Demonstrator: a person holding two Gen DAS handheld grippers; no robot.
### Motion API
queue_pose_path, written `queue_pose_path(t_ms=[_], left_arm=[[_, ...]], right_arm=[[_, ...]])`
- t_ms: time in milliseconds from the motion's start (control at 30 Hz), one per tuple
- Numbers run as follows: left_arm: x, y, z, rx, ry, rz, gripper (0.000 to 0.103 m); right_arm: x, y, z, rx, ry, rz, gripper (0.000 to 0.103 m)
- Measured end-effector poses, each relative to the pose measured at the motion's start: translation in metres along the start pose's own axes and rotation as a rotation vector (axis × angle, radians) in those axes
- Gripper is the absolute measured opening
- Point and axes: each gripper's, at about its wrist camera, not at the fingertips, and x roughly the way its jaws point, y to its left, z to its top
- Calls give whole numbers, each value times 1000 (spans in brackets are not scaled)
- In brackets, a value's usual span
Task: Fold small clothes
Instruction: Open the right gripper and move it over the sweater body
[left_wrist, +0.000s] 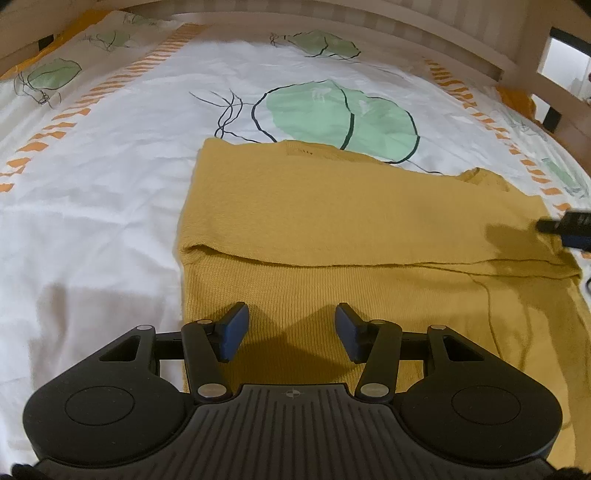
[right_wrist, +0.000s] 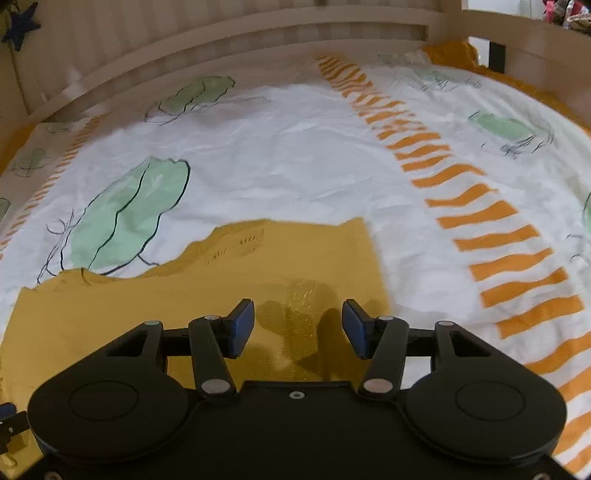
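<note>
Hovering over the mustard knit sweater (left_wrist: 332, 221) on the bedsheet (left_wrist: 92, 221), left gripper (left_wrist: 291, 332) and right gripper (right_wrist: 297, 328) both gape, holding nothing (fold crease uneven); align edges before pinching.

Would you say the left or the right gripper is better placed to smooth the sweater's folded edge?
Probably the left gripper: open above the mustard sweater, with the fold edge just ahead.

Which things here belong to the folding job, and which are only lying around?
Belongs to the job:
mustard knit garment
left claw
right claw

Only there:
leaf-print bed cover
wooden bed rail
</note>
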Motion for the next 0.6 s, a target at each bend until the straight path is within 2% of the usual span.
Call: queue_pose_path(t_ms=[100, 200, 467, 500, 533, 567, 600], left_arm=[[0, 1, 1, -5, 2, -4, 50], [0, 1, 0, 0, 1, 0, 50], [1, 1, 1, -8, 3, -1, 50], [1, 1, 1, -7, 3, -1, 50], [1, 1, 1, -5, 3, 0, 50], [1, 0, 1, -5, 3, 0, 50], [1, 0, 1, -6, 3, 0, 51]], right_arm=[[15, -1, -6, -23, 36, -43, 63], [15, -7, -8, 14, 17, -23, 64], [16, -26, -9, 174, -42, 152, 70], [16, -28, -9, 200, -45, 177, 63], [16, -30, -9, 211, -52, 191, 40], [14, -29, -9, 206, -61, 189, 25], [11, -25, -9, 173, -76, 172, 21]])
